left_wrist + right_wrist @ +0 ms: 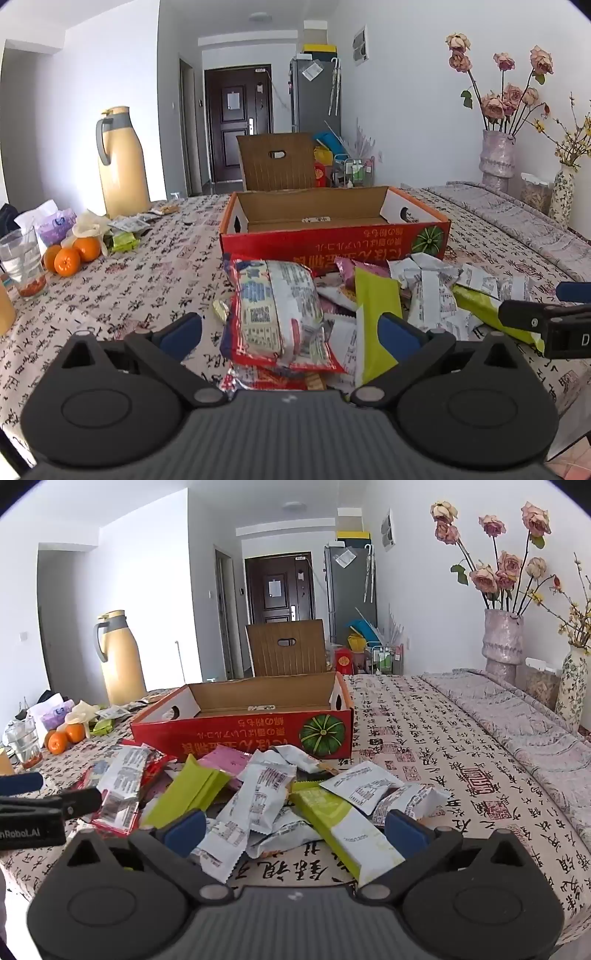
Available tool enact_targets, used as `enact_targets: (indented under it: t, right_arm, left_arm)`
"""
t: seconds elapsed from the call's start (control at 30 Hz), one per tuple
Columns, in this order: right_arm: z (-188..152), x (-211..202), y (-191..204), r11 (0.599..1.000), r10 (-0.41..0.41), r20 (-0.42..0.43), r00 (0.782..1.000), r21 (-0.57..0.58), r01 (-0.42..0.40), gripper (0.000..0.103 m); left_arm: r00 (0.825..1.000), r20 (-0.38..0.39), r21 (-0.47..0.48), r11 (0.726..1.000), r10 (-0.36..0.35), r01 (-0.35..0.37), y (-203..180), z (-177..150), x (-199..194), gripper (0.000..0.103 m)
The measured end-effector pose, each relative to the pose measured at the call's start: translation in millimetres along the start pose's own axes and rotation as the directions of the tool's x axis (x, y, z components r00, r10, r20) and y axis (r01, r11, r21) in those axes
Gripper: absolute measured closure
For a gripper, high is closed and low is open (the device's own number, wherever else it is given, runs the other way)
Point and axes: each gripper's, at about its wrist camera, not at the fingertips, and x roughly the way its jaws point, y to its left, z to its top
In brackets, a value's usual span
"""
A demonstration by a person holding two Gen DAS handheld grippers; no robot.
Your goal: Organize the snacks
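Left gripper [291,334]: fingers spread wide, nothing gripped; pointed slightly down over the snack pile. A red-edged clear snack pack [280,314] is seen between the blue pads [181,332], no pad pressed on it.
Right gripper [295,829]: fingers likewise released, fully apart; white wrappers and a lime-green bar pack [343,827] lie between and ahead of the pads, none clamped. Contact w/ right pad cannot be told.
Snack pile [258,797]: loose heap on the worktop, just in front of the box; white sachets, lime-green packs, a pink pack [225,760], red-edged packs at the left side.
Red cardboard box [243,734]: open-topped, behind the pile, pumpkin picture on the front wall; inside nearly bare, one small label-like item on the floor of it.
Worktop [424,746]: covered w/ a cloth printed in black calligraphy and red seals.
Left side of worktop: yellow thermos jug [122,162] upright at the far edge; oranges [70,258] grouped near a drinking glass [22,262]; small green and white wrappers beside them, well apart from the main pile.
Right side: pink vase w/ dried roses [502,642], a patterned vase [572,686] beside it, both by the wall.
Background: wicker chair back [277,162] behind the box, dark door [238,122], grey fridge [314,96].
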Motion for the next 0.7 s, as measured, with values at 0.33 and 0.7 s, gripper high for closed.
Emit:
enact_targets:
  t: [0.33,0.7]
  right_arm:
    - [0.4,-5.5,0.8,1.000,-0.003,-0.005,1.000,-0.005,0.003,0.000]
    - [-2.4,-1.3,1.3,1.000,-0.008,-0.022,1.000,-0.007,0.008,0.000]
  left_arm:
    - [0.999,-0.035,-0.005,1.000,-0.008,0.008,-1.7,-4.7,-2.8,0.000]
    - [0.999,-0.050,0.000,1.000,-0.001,0.001,-3.2,-7.1,0.0,0.000]
